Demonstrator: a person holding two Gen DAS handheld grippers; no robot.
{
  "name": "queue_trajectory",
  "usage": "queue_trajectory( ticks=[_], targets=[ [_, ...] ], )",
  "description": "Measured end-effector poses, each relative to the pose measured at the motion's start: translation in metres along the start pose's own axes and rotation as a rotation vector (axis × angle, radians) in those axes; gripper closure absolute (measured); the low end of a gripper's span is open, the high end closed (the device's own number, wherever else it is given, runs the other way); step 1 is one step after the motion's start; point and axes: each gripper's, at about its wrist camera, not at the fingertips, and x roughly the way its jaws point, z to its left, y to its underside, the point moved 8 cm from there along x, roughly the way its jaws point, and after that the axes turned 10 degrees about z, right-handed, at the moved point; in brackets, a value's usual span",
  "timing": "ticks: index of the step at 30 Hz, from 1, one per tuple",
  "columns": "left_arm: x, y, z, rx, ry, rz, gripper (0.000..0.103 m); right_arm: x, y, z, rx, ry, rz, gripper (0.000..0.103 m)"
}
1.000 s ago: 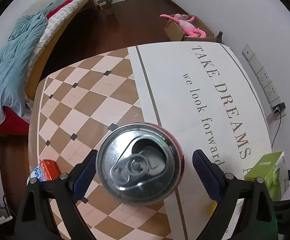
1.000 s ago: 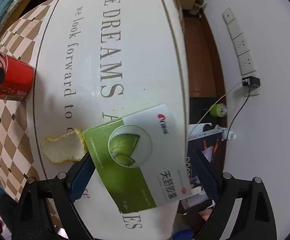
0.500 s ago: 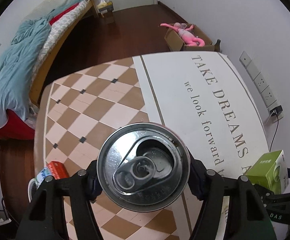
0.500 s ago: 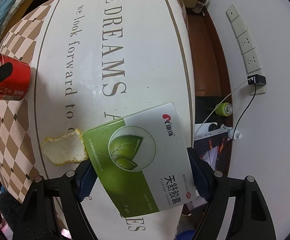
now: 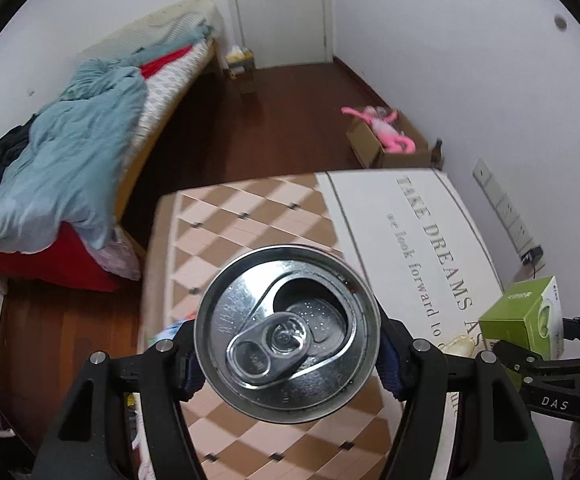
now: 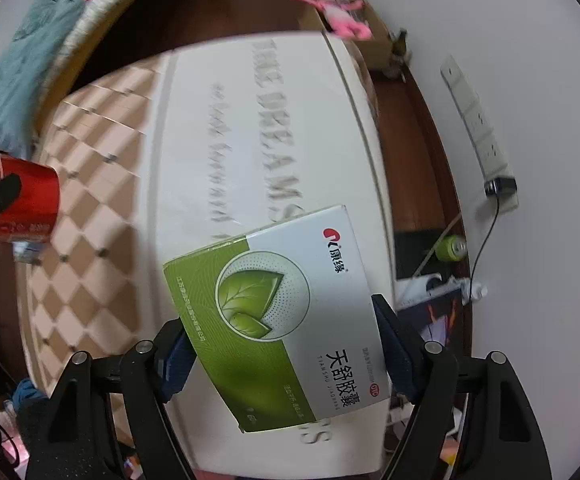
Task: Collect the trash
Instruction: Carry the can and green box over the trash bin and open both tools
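Note:
My left gripper (image 5: 288,354) is shut on an opened red soda can (image 5: 288,334), its silver top facing the camera, held above the checked part of the table (image 5: 250,216). The can also shows at the left edge of the right wrist view (image 6: 14,200). My right gripper (image 6: 280,344) is shut on a green and white medicine box (image 6: 278,308), held above the table's white part. The box also shows at the right in the left wrist view (image 5: 524,322). A pale piece of peel (image 5: 460,346) lies on the table beside it.
A bed with blue bedding (image 5: 70,168) stands to the left. A cardboard box with a pink toy (image 5: 390,140) sits on the floor beyond the table. A power strip (image 6: 476,120) hangs on the right wall. A green can (image 6: 452,248) lies on the floor by the wall.
Both grippers have closed on their objects and lifted them off the table. The can and the box are now higher and the views tilt up toward the room.

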Motion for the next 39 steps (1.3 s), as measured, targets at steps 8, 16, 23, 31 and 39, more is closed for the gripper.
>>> queue_trajectory(
  ticks=[8, 16, 23, 31, 39],
  targets=[
    [-0.075, 0.025, 0.103, -0.109, -0.008, -0.102, 0.039, -0.070, 0.007, 0.096, -0.074, -0.092, -0.143, 0.023],
    [-0.107, 0.093, 0.248, -0.280, -0.047, -0.106, 0.039, -0.115, 0.029, 0.256, -0.226, -0.226, -0.229, 0.023],
    [-0.054, 0.176, 0.377, -0.498, -0.075, 0.037, 0.039, -0.076, 0.058, 0.410, -0.381, -0.295, -0.135, 0.023],
    [0.070, 0.239, 0.461, -0.693, 0.030, 0.274, 0.038, 0.037, 0.084, 0.531, -0.417, -0.350, 0.089, 0.023],
    [0.134, 0.269, 0.483, -0.802, 0.069, 0.405, 0.005, 0.125, 0.078, 0.594, -0.417, -0.323, 0.217, 0.023]
  ],
)
